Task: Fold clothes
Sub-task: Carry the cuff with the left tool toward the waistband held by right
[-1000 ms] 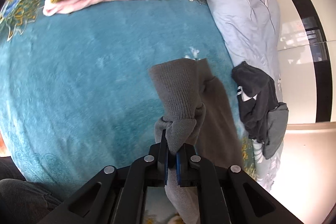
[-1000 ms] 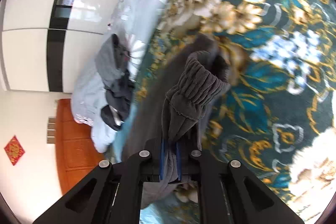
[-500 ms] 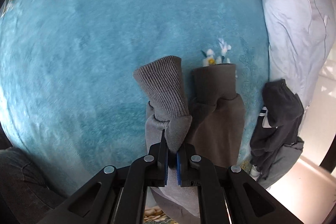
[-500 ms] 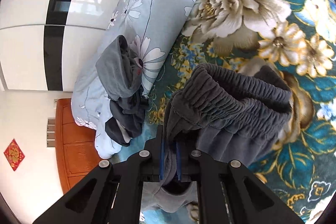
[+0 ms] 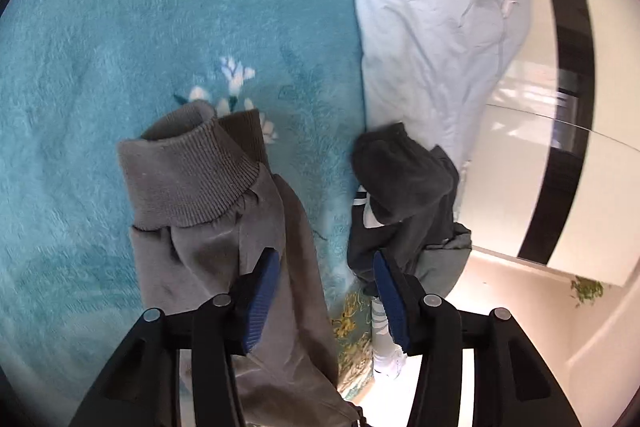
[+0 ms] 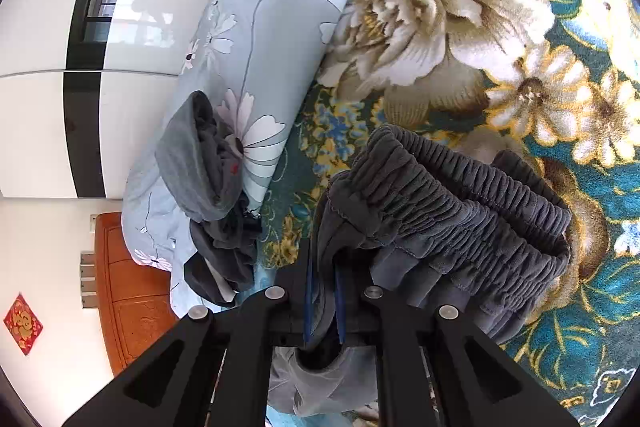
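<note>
Your left gripper (image 5: 324,287) has its jaws opening: the blue pads (image 5: 262,297) stand apart and nothing is pressed between them, though the grey trousers (image 5: 224,227) lie directly below and pass under the left-hand pad. In the left wrist view the trousers lie folded on the teal blanket (image 5: 100,47), with the ribbed cuffs (image 5: 188,175) of both legs stacked at the far end, one cuff resting on the other, and the leg fabric running back towards you beneath the gripper body. Your right gripper (image 6: 322,291) is closed down narrow on the grey trousers (image 6: 448,227): a fold of grey cloth passes up between the two blue pads and is pinched there. Beyond the right fingers the gathered elastic waistband (image 6: 440,203) bunches in two layers and rests on the floral part of the blanket (image 6: 440,27), over the large cream blossoms. A pale blue quilt (image 5: 432,27) printed with white daisies lies along the edge of the blanket; in the right wrist view the same quilt (image 6: 256,27) runs up the left of the frame. A heap of dark clothes (image 5: 404,195), unfolded, sits at the foot of that quilt, just beside the trousers but apart from them; the right wrist view shows the same heap (image 6: 208,195) lying partly on the quilt. Behind it stands a white wardrobe with black bands (image 6: 80,47), and a wooden headboard (image 6: 132,291) shows at lower left.
</note>
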The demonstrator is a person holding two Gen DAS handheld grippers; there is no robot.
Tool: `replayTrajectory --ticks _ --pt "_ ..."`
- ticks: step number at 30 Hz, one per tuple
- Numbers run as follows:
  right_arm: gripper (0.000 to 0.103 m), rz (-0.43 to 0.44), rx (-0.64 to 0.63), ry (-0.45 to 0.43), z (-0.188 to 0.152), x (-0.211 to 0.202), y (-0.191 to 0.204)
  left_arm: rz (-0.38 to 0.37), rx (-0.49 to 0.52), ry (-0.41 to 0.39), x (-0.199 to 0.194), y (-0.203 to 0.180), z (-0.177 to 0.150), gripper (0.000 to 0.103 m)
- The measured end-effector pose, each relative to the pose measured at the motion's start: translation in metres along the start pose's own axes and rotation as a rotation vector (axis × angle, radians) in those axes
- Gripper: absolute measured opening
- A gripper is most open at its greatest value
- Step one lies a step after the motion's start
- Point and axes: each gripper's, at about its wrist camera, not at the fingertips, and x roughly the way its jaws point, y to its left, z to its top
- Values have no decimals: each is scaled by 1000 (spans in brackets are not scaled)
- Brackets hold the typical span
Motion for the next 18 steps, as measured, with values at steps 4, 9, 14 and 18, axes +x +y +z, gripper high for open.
replayTrajectory --ticks 4,9,14,18 --pt "9 -36 -7 -18 5 7 -6 112 135 -106 -30 13 -7 58" --pt "9 -72 -20 -51 11 17 -7 283 181 -97 -17 36 -7 59" --pt "9 -95 -26 -48 11 24 -9 253 174 -103 1 36 -8 40" --pt "9 -86 -32 -35 11 21 -13 312 319 -108 6 17 -14 18"
